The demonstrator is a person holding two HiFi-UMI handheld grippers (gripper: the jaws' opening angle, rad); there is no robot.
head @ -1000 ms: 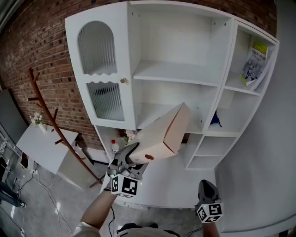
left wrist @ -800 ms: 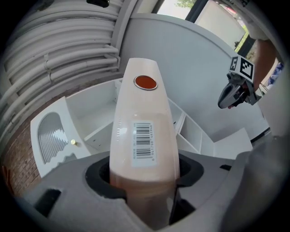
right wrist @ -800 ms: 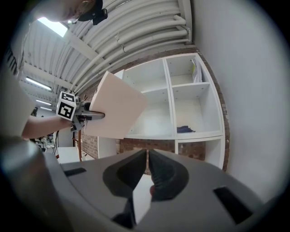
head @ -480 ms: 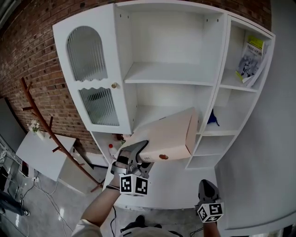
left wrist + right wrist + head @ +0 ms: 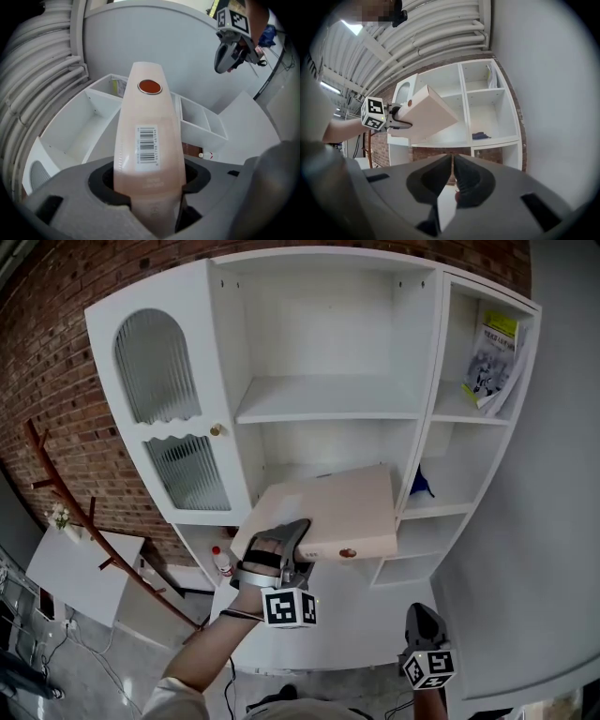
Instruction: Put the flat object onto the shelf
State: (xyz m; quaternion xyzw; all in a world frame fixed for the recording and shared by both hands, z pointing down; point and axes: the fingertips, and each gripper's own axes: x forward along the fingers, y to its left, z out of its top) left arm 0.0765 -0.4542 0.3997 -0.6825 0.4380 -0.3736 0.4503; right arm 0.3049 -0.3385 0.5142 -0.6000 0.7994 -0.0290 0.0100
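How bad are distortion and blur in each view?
Head view: fisheye bows the edges of the white shelf unit; otherwise sharp and evenly lit. Left gripper view: black vignette at the corners; the barcode on the flat box is crisp, the box's near end soft. Right gripper view: same vignette; right claw soft up close, shelves beyond sharp.

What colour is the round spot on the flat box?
Orange-red round spot on the pale pink flat box, clearest in the left gripper view.
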